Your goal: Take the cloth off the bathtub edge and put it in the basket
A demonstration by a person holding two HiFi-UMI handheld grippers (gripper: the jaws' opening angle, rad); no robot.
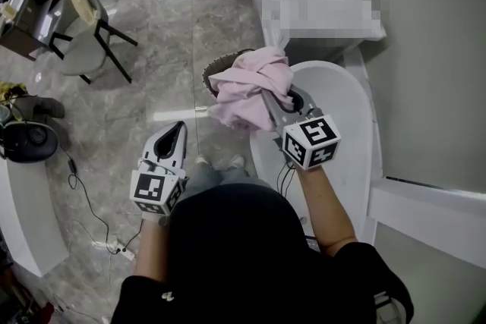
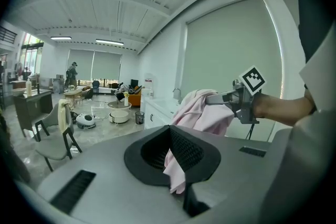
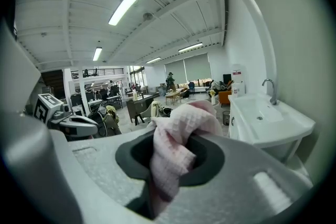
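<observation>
Jaws of right gripper (image 1: 275, 104) clamp bunched cloth (image 1: 247, 83), drooping downward

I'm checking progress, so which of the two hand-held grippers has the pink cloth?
The right hand-held gripper: its jaws pinch the pink cloth. The left hand-held gripper stands apart from it, holding nothing.

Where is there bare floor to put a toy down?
The marble floor between the chair and the basket is bare. Left of the left gripper, cables crowd it. The cloth hides part of the basket.
</observation>
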